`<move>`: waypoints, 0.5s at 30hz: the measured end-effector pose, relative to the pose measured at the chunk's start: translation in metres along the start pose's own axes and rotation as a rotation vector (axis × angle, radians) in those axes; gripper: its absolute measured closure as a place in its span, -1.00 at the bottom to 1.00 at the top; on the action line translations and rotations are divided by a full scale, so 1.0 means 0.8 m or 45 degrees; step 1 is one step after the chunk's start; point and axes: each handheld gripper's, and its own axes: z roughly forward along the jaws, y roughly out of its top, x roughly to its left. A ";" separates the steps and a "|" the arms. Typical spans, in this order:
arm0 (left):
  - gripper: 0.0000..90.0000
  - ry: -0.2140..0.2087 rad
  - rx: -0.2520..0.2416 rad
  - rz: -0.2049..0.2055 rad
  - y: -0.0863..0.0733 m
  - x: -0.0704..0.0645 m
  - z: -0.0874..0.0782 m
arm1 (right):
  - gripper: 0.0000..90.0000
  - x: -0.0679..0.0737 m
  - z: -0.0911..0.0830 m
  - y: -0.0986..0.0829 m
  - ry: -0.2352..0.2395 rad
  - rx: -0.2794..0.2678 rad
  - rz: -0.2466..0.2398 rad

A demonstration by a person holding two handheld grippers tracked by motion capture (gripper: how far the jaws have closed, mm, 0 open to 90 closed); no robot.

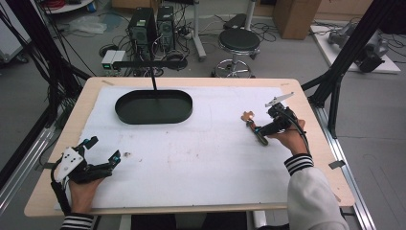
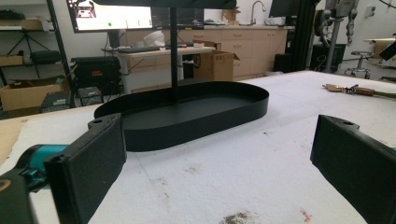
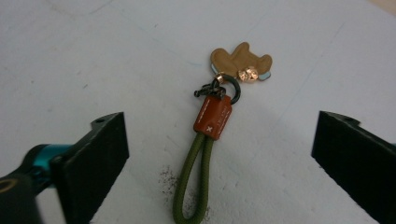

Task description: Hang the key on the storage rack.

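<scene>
White padding (image 1: pixel 191 143), faintly stained and dusted with dark crumbs, covers most of the pale wooden table (image 1: pixel 306 96) we work at; beyond it we see a grey floor with computer towers (image 1: pixel 152 26), tangled cables, a black stool (image 1: pixel 238 40) and cardboard boxes. Toward the far left of the padding sits a shallow oval tray (image 1: pixel 125 111) of matte black metal with a thin black post (image 2: pixel 173 51) rising from its floor; the tray holds nothing else. Our left gripper (image 1: pixel 101 152) rests near the table's front left corner, jaws spread wide and holding nothing, pointed toward the tray. Our right gripper (image 1: pixel 258 132) hangs over the keychain (image 3: pixel 210 140), which lies flat on the padding at the right side, well apart from the tray. Its jaws stand wide on either side, not touching it. The keychain has an olive cord loop, a rust-orange tag, a dark ring and a tan bear-shaped charm.
</scene>
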 end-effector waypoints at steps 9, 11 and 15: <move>-0.91 0.001 0.002 0.007 0.000 0.000 0.000 | -0.91 -0.003 0.013 0.002 0.011 0.100 0.034; -0.91 0.002 0.001 0.007 0.000 0.000 0.000 | -0.90 -0.003 0.015 0.003 0.016 0.109 0.051; -0.91 0.000 0.001 0.006 0.000 0.000 0.000 | -0.89 -0.004 0.021 0.002 0.025 0.166 0.085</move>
